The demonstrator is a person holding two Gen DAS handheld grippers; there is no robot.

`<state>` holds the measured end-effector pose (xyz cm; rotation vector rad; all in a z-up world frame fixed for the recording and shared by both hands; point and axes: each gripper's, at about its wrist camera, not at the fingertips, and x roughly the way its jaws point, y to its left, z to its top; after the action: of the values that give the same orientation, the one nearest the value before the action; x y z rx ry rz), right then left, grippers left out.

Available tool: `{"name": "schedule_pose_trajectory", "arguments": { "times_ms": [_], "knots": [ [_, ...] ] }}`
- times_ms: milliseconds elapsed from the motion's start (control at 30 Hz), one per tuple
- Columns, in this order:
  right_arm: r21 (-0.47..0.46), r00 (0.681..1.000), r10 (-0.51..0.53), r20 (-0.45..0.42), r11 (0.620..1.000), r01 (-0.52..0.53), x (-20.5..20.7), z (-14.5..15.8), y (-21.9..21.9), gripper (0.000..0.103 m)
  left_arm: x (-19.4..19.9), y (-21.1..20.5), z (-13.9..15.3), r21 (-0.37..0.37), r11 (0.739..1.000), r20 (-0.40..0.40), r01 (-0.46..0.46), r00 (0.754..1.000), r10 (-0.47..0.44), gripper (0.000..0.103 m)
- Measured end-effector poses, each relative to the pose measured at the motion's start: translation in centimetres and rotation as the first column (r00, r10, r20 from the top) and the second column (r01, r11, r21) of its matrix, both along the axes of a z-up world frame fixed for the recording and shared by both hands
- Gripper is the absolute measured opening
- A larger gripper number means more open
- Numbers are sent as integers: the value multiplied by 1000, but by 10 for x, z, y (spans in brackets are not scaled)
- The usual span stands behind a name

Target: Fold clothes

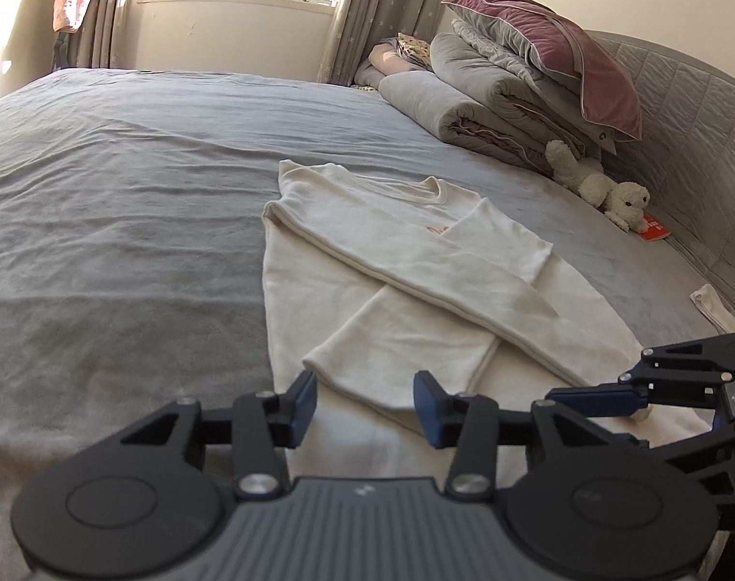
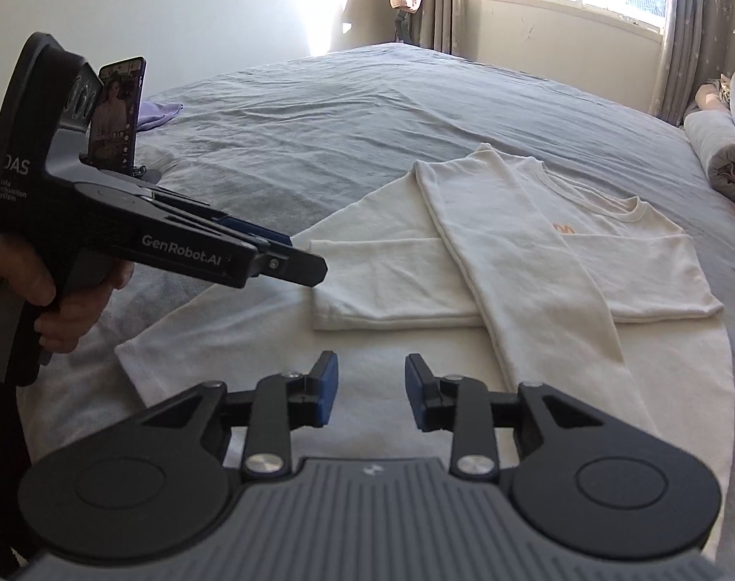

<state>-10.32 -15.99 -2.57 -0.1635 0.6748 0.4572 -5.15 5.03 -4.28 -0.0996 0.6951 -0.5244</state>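
Left wrist view is showing a cream long-sleeved shirt point(image 1: 396, 252) lying flat on the grey bedsheet point(image 1: 125, 203), both sleeves crossing over its front so the garment is narrowing into a strip ready for the next fold. I am seeing the left gripper point(image 1: 365, 409) hovering just over the near hem with its blue pads apart and nothing between them; the right gripper point(image 2: 371, 394) is sitting alongside it, likewise parted and empty above the hem edge. Both are lining up at the bottom, probably to pinch the hem and carry it toward the collar. Nothing in the room is acting as a container; folded quilts point(image 1: 479, 92) and a pillow point(image 1: 556, 43) are merely stacking by the headboard, with a plush toy point(image 1: 595, 181) leaning beside them
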Motion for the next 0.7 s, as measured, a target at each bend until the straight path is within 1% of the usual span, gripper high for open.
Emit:
{"name": "schedule_pose_trajectory", "arguments": {
  "times_ms": [33,133,233,300,400,467,500,600,633,700],
  "knots": [
    [1,1000,-13,11,1000,13,-8,4,-5,45,-4,-1,6,-13,1000,-7,-5,1000,5,45],
    [71,997,-72,37,995,69,-30,15,-24,52,-15,-6,28,-51,999,-25,-10,1000,9,49],
    [129,992,-115,54,986,107,-46,21,-39,58,-28,-18,59,-58,998,-1,-1,1000,1,55],
    [142,987,-147,71,980,136,-56,26,-48,62,-40,-28,80,-47,999,29,-3,1000,5,62],
    [158,977,-195,88,971,179,-68,34,-60,66,-57,-45,108,-24,1000,59,-17,998,19,67],
    [171,968,-231,99,962,212,-77,43,-70,68,-68,-56,121,-18,1000,64,-19,998,21,69],
    [176,963,-248,103,958,227,-82,48,-75,71,-74,-61,127,-20,1000,67,-21,997,22,71],
    [170,949,-293,113,947,272,-93,63,-87,76,-92,-71,140,-42,999,79,-19,997,23,77],
    [169,945,-305,118,944,284,-96,68,-90,77,-99,-74,144,-52,999,85,-13,996,17,78],
    [180,932,-339,130,932,314,-106,81,-99,81,-109,-81,151,-58,998,99,0,995,6,80]
  ]
}}
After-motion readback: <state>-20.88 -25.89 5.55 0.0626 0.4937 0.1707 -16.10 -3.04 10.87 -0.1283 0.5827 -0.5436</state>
